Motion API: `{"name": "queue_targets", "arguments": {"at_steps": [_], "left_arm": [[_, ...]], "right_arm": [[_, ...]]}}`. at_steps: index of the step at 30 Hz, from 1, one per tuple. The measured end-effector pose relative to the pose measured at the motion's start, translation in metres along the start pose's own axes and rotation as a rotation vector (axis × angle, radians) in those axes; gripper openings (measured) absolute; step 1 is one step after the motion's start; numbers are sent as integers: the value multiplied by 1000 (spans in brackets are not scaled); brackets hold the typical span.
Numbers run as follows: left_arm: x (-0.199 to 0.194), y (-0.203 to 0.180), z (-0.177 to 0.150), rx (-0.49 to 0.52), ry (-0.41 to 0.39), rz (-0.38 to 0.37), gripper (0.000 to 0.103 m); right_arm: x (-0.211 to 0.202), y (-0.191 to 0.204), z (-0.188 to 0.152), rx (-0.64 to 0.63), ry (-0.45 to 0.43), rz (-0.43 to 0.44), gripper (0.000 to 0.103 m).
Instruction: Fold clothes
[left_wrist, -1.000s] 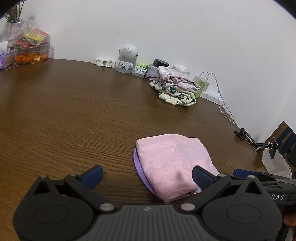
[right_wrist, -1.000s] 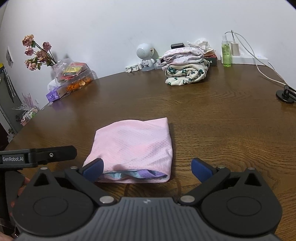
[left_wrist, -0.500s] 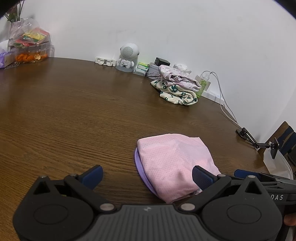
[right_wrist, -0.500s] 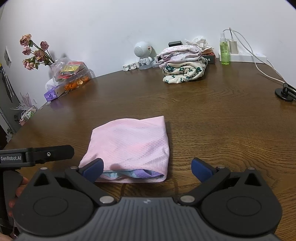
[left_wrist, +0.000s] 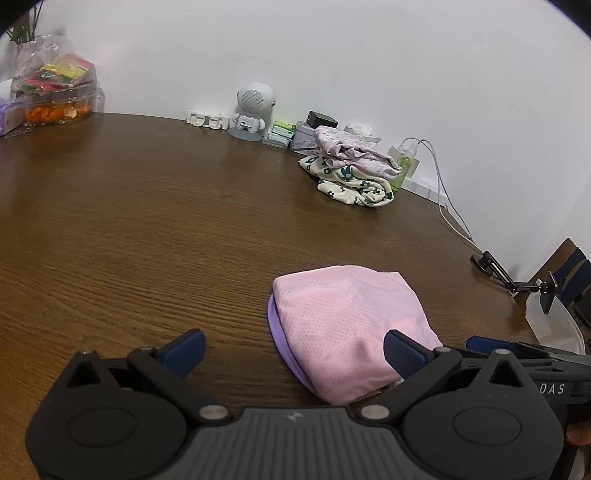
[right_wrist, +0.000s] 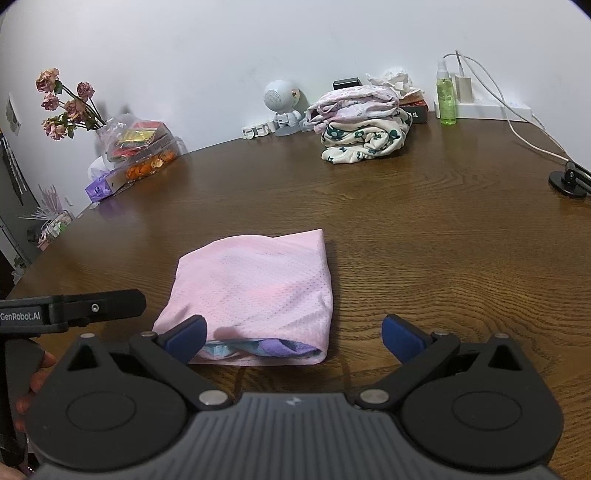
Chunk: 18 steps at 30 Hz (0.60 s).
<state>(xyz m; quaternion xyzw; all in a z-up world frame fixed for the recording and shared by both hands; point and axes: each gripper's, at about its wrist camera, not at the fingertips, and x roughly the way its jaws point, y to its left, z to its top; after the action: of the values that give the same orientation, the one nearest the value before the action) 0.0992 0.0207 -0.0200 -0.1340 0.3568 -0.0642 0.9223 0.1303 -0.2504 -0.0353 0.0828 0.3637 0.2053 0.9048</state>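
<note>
Folded pink garment (right_wrist: 255, 288) on table (right_wrist: 424, 236), centre frame.
Left gripper (left_wrist: 293, 350) and right gripper (right_wrist: 291, 334): jaws spread, holding nothing; folded stack (right_wrist: 364, 125) upper right.

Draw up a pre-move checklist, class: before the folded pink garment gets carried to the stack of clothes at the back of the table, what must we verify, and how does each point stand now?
1. Pink garment folded into a compact bundle: ok.
2. Left tongs open, holding nothing: ok.
3. Right tongs open, straddling the garment's near edge: ok.
4. Layers aligned: not ok, purple fabric peeks out at the near edge.
5. Bare table between garment and stack of folded clothes: ok.
6. Stack steady enough for another piece: cannot tell.
</note>
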Motion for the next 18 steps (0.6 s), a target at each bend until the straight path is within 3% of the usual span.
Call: {"name": "queue_targets", "arguments": {"at_steps": [12, 15, 18], "left_arm": [[17, 15, 19, -34, 55, -34, 103], [27, 16, 22, -49, 85, -61, 102], [37, 15, 25, -61, 102, -84, 95]], "right_arm": [[6, -11, 13, 32, -1, -11, 103], [14, -16, 19, 39, 19, 21, 103], [23, -23, 26, 48, 40, 63, 103]]}}
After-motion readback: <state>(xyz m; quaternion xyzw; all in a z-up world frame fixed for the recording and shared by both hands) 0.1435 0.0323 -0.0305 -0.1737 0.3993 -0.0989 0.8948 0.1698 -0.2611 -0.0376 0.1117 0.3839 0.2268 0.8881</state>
